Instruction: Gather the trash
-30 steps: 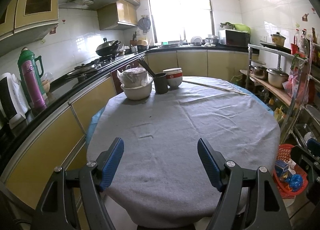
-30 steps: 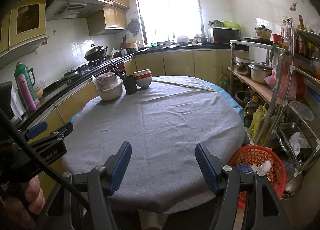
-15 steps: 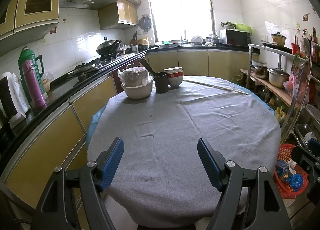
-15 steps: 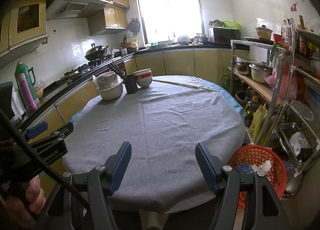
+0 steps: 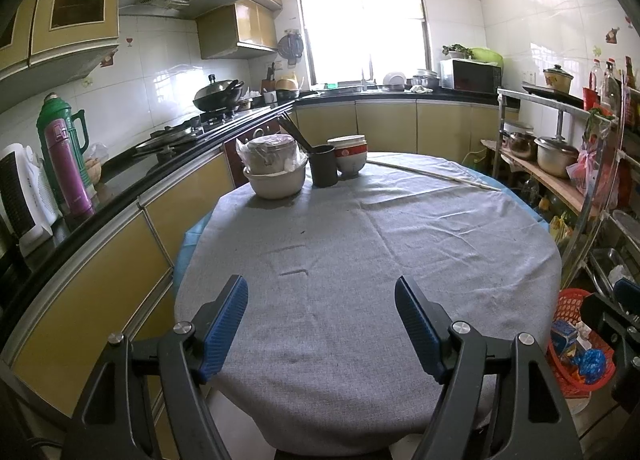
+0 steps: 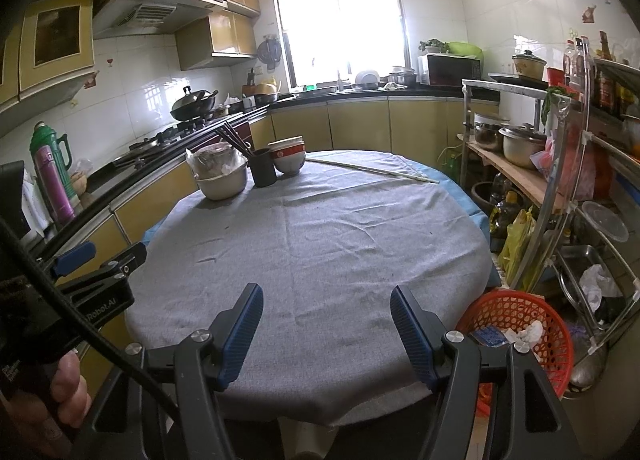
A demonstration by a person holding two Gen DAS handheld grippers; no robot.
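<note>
Left wrist view: the left gripper (image 5: 320, 324) hung over the near edge of the table (image 5: 360, 244), fingers spread apart with nothing between them, just grey cloth under the gap.
Right wrist view: same deal for the right gripper (image 6: 326, 330), fingers released and empty, pointed across the table from the near rim.
Trash: all of it sat in the red basket (image 6: 520, 324) on the floor, just right of the right gripper's right finger and below the table edge. A white crumpled wad (image 6: 528, 330) and a blue packet (image 6: 490, 336) lay inside it.
Basket from the left side: far right of the fingers, low, with a blue bag (image 5: 588, 360) and a carton (image 5: 562, 336) in it.
Table top: bare between the fingers and well past them.
Far end, ahead-left of the fingers: a bowl (image 5: 276, 180) with a bagged pot on it, a dark cup (image 5: 324, 170) of chopsticks touching it, and a stack of red-banded bowls (image 5: 350, 158) next to that.
Ahead-right: a long pale stick (image 5: 436, 176) lying on the cloth.
Hand: a hand (image 6: 60, 392) showed at the lower left of the right view, wrapped round the left gripper's handle.
</note>
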